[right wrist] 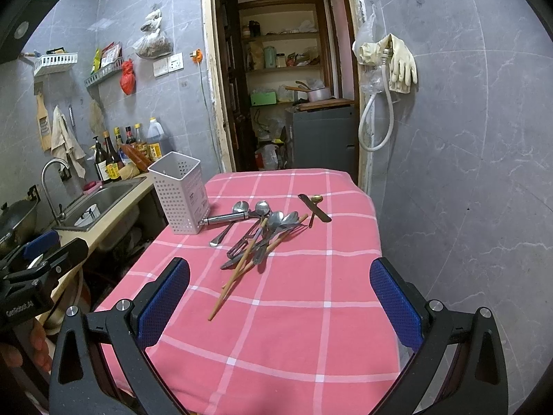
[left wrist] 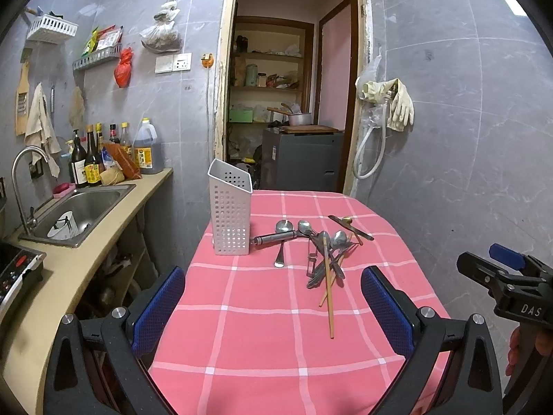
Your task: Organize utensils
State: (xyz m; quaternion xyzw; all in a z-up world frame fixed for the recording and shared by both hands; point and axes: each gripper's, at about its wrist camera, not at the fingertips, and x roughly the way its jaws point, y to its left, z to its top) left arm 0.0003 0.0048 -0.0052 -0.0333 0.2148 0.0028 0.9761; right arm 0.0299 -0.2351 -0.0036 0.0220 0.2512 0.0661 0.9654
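Note:
A white perforated utensil holder [left wrist: 230,212] [right wrist: 181,197] stands upright and empty at the table's far left. To its right lies a loose pile of utensils [left wrist: 323,252] [right wrist: 261,238]: metal spoons, a peeler, wooden chopsticks [left wrist: 328,290] [right wrist: 238,275], and a dark knife [left wrist: 350,227] [right wrist: 314,207] with a small gold spoon beyond it. My left gripper [left wrist: 273,306] is open and empty above the near table, short of the pile. My right gripper [right wrist: 280,302] is open and empty, also short of the pile. Each gripper shows at the edge of the other's view.
The table wears a pink checked cloth [left wrist: 262,339] [right wrist: 293,311]. A counter with a steel sink [left wrist: 83,212] [right wrist: 103,199], tap and sauce bottles [left wrist: 90,159] runs along the left. A doorway [left wrist: 290,103] to a storeroom lies behind. A grey tiled wall stands on the right.

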